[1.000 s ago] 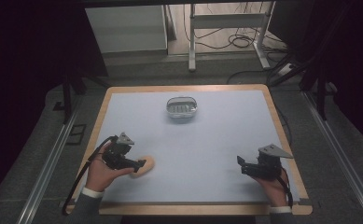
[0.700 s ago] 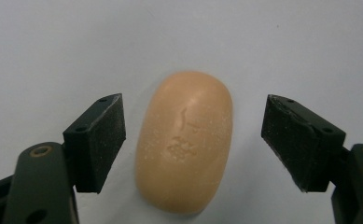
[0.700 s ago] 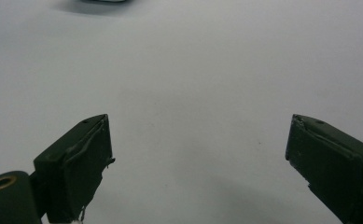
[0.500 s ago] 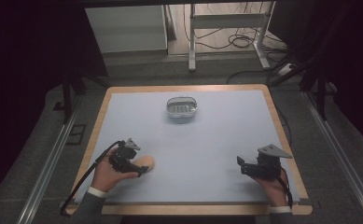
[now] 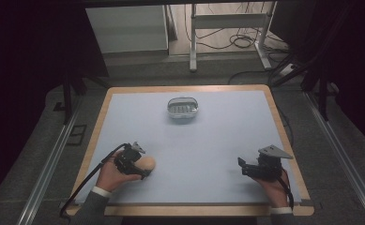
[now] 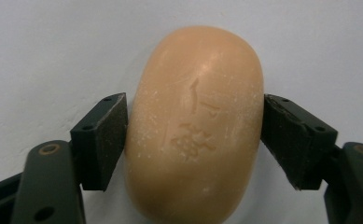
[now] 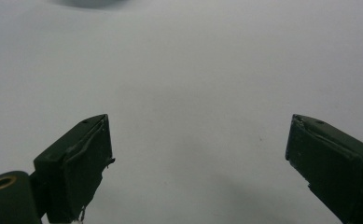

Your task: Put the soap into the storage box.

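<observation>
The soap bar (image 6: 195, 126) lies on the bench (image 5: 208, 140) between the closing jaws of the left hand-held gripper (image 6: 195, 140), both pads touching it, grasped.

Dim room, grey carpet floor (image 5: 39, 140). White cabinet (image 5: 126, 30) and metal frame stand (image 5: 227, 33) behind counter (image 5: 217, 140); cables (image 5: 239, 40) on floor.

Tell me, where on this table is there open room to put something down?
Most of the pale table is bare: the wide middle between the soap dish at the far side and the two grippers near the front, plus both far corners. The front left is taken, where the left gripper has just been closing on the soap. The right gripper sits front right, jaws apart.
</observation>
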The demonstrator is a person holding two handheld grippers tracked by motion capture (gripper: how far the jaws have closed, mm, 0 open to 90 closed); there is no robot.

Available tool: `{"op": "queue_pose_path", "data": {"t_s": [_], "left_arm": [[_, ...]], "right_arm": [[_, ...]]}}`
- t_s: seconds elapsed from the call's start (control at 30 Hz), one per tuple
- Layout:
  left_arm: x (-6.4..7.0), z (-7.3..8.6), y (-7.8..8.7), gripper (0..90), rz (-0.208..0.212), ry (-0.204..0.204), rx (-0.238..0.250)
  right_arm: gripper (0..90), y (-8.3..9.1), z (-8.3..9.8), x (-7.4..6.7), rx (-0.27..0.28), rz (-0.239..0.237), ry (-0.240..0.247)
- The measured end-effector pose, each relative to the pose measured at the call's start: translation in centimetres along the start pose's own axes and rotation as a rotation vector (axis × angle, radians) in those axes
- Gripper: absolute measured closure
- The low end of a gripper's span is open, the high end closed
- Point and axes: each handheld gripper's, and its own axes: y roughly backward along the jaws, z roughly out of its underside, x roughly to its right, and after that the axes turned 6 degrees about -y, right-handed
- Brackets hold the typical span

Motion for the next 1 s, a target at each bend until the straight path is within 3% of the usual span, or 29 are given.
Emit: {"op": "queue_pose_path", "data": {"t_s": [0.27,0.6,1.0], "left_arm": [[-0.1,0.1,0.3,30.4,-0.014,-0.013,0.0],[-0.5,-0.6,2.5,30.7,-0.017,-0.012,0.064],[-0.4,-1.6,3.1,30.9,-0.025,-0.028,0.084]], "right_arm": [[7.0,0.0,0.0,0.1,0.0,0.006,0.002],[7.0,0.0,0.0,0.1,0.0,0.013,0.001],[7.0,0.0,0.0,0.1,-0.001,0.018,-0.002]]}}
